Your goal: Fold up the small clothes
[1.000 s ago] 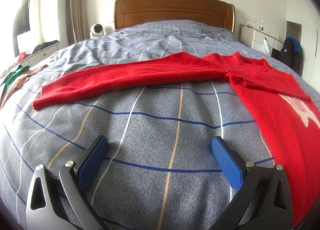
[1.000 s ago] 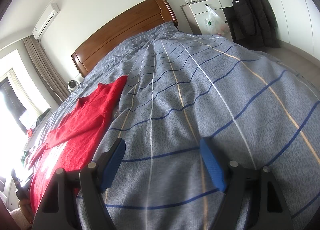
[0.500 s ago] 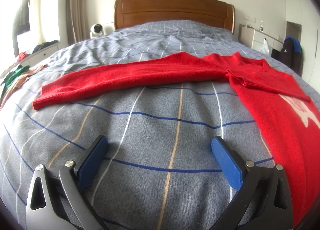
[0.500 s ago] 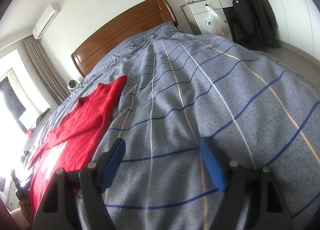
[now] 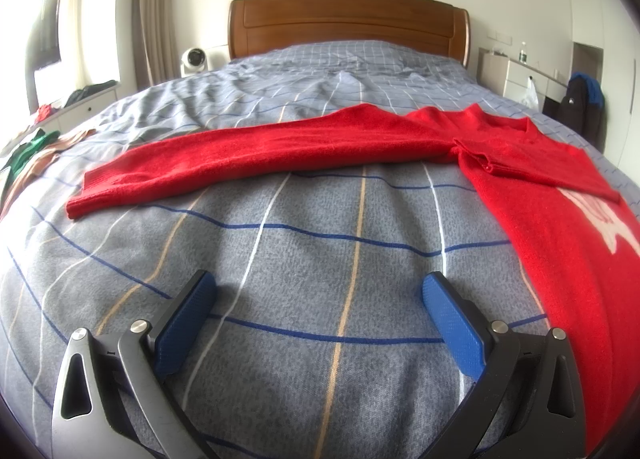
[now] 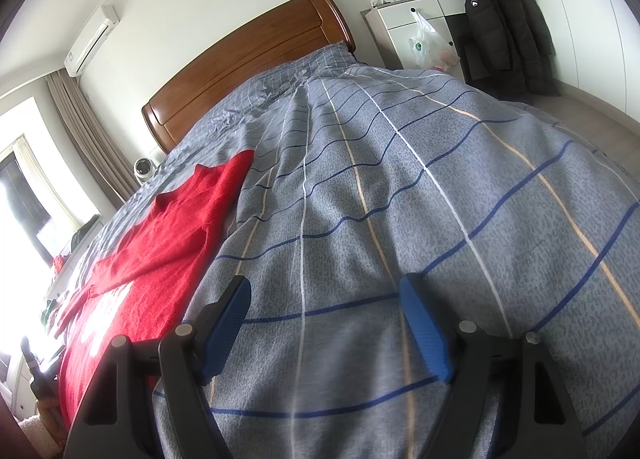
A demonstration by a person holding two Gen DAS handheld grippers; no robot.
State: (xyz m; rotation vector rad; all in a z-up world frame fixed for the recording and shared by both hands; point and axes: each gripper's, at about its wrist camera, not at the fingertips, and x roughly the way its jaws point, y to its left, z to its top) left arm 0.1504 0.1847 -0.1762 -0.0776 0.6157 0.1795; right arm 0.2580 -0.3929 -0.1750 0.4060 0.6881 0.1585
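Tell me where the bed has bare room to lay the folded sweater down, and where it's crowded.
Bare bedspread lies between the left gripper and the outstretched sleeve, and more between sleeve and headboard. In the right view, everything right of the red sweater, past the right gripper, is free. Crowded: loose clothes at the far left edge.
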